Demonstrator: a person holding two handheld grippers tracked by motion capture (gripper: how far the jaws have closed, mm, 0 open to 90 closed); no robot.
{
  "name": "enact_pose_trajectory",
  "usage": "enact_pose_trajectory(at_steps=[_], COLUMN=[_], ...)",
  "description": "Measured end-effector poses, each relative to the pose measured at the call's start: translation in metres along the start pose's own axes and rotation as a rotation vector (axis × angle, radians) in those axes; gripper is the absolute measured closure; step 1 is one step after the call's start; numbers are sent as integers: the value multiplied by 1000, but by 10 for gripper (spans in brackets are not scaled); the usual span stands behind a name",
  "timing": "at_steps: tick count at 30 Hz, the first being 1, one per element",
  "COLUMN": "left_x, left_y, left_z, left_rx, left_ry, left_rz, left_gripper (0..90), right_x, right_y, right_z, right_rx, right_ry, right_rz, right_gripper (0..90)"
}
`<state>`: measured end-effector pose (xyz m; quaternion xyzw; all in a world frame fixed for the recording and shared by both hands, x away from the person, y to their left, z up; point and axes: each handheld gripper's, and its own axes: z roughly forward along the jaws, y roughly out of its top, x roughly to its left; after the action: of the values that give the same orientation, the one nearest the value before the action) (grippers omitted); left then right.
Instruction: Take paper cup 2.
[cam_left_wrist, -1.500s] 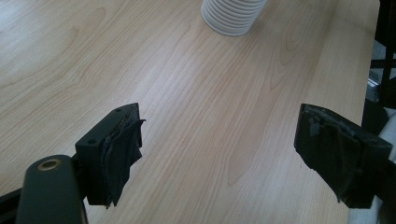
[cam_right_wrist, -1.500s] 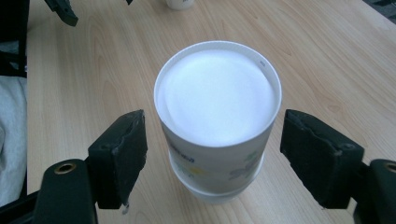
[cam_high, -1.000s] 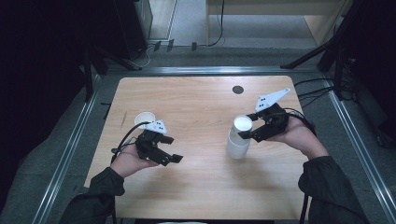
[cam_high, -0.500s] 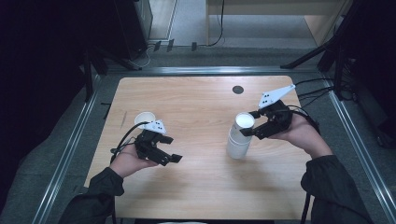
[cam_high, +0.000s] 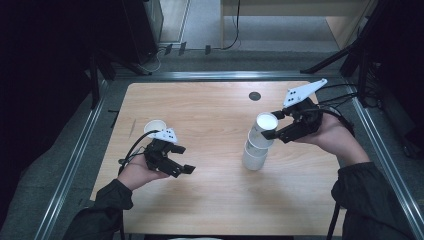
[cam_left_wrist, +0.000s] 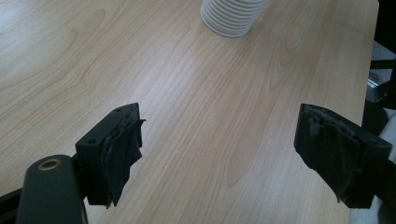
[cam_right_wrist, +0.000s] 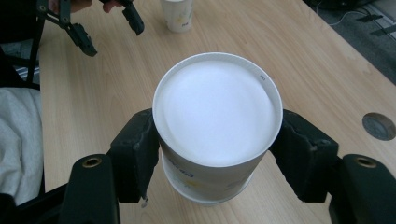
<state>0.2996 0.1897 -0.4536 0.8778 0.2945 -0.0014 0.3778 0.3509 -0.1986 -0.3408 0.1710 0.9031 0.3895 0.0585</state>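
High view, change: the right hand-held gripper (cam_high: 274, 125), clamped on the top cup (cam_high: 265, 126), stands higher than a second ago, and the cup now rides partly out of the cup stack (cam_high: 255, 152) instead of sitting nested in it.
High view, meaning: the separation looks under way but not finished; the lifted cup overlaps the stack's upper rim, so a further lift seems needed before it comes free.
High view, left side: the left hand-held gripper (cam_high: 182, 161) rests low over the table (cam_high: 200, 107), jaws wide apart and holding nothing, where it was a second ago.
High view, surroundings: a single cup (cam_high: 154, 127) stands just behind the left hand; a dark round grommet (cam_high: 255, 95) sits near the table's far edge. Nothing blocks the lift.
Left gripper view: both black jaws stand far apart over bare wood, and the ribbed base of the cup stack (cam_left_wrist: 232, 16) shows at the top edge.
Right gripper view: the jaws press on either side of the top cup (cam_right_wrist: 217, 119), with the next cup's rim just below it; the single cup (cam_right_wrist: 177, 14) and the left hand-held gripper (cam_right_wrist: 109, 30) lie beyond.
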Motion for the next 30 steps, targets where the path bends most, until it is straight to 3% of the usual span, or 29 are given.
enact_pose_trajectory(at_steps=[5,12,25,30], left_x=[0,0,0,-2], left_y=[0,0,0,0], left_z=[0,-2,-5,-4], left_rx=[-3,-16,-30,-33], left_ry=[1,3,3,1], left_rz=[2,0,11,23], left_gripper=[155,177,177,178], right_x=[7,29,70,76], right_y=[11,20,-3,-15], right_z=[-14,-24,4,19], right_rx=[-17,-17,-63,-73], right_ry=[-11,30,143,176], right_rz=[-24,-54,-93,-92], right_gripper=[347,348,349,349])
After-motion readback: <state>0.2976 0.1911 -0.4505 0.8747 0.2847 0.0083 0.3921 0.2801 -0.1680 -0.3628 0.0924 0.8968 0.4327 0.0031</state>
